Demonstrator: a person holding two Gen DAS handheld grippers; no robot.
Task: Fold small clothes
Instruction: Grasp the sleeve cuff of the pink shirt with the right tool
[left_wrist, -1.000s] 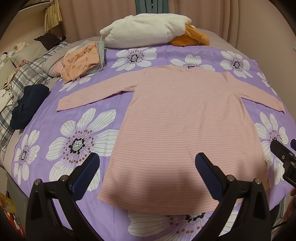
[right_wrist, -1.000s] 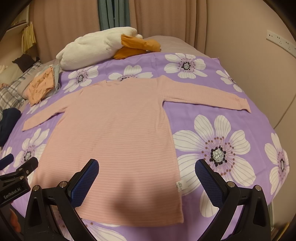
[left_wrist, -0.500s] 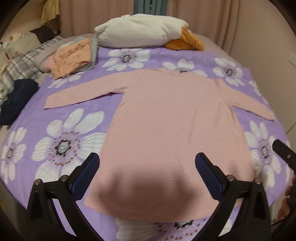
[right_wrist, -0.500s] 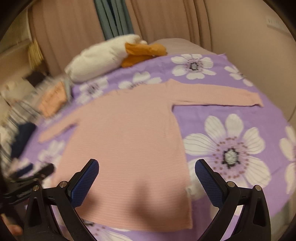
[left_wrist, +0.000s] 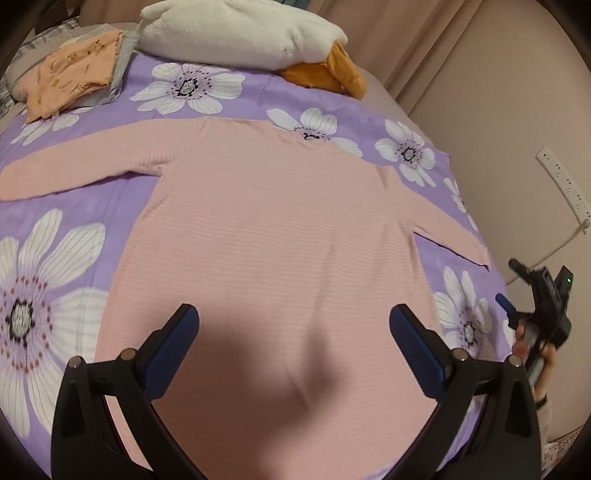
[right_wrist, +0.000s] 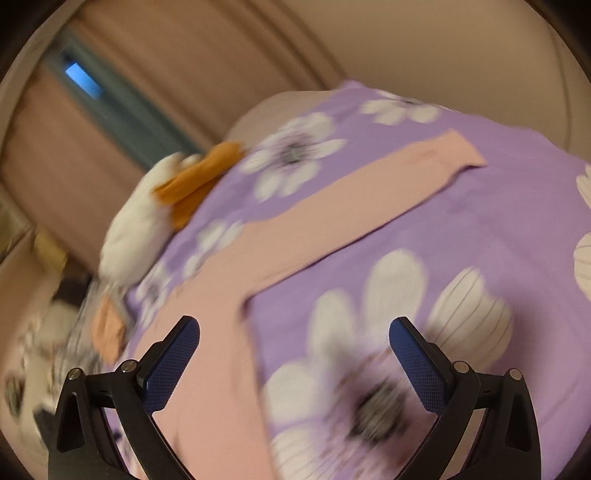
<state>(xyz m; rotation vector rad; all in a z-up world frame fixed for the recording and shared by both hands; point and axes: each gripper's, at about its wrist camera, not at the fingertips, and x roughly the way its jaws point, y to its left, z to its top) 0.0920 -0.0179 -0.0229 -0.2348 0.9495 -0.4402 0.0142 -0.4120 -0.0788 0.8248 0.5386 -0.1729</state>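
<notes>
A pink striped long-sleeved top (left_wrist: 280, 236) lies flat on the purple flowered bedspread (left_wrist: 55, 258), sleeves spread to both sides. My left gripper (left_wrist: 295, 332) is open and empty above the top's lower body. My right gripper (right_wrist: 295, 347) is open and empty, tilted, over the bedspread beside the top's right side (right_wrist: 221, 369). The right sleeve (right_wrist: 369, 199) runs up to the right in the blurred right wrist view. The right gripper also shows in the left wrist view (left_wrist: 517, 295) at the bed's right edge.
A white and orange plush duck (left_wrist: 243, 33) lies at the head of the bed. Folded orange and grey clothes (left_wrist: 70, 70) sit at the far left. A wall with a power strip (left_wrist: 561, 181) runs close along the right.
Both grippers moved right and closer to the top. The right gripper swung and tilted toward the right sleeve; its view is now blurred. Both stay open.
</notes>
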